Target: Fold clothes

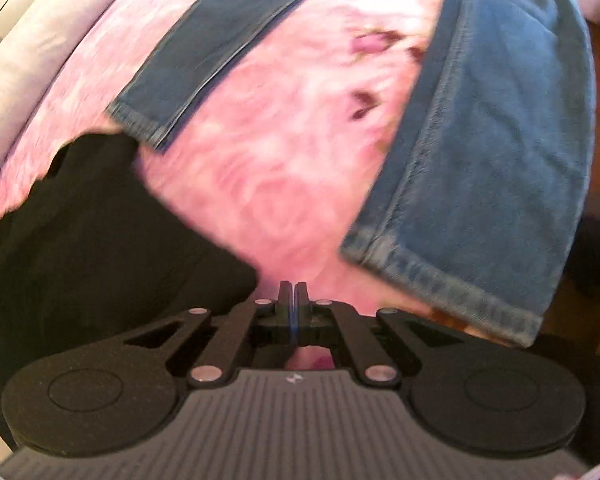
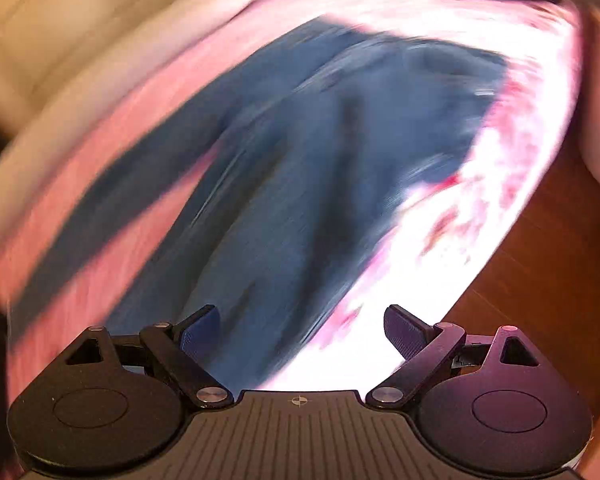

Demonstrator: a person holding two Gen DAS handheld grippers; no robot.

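Two jeans legs (image 1: pixel 480 160) lie spread on the pink floral bedspread (image 1: pixel 268 168), apparently unfolded. Left claw (image 1: pixel 293 290) is pressed together, empty; right claw (image 2: pixel 300 336) is spread above the denim. Folding remains.

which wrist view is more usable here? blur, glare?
Left wrist: mild motion blur; jeans hems and seams readable, pink blanket soft, black garment featureless. Right wrist: heavy smear, jeans streaked, blanket blown out white near the open tongs. Strong fisheye bending in both.
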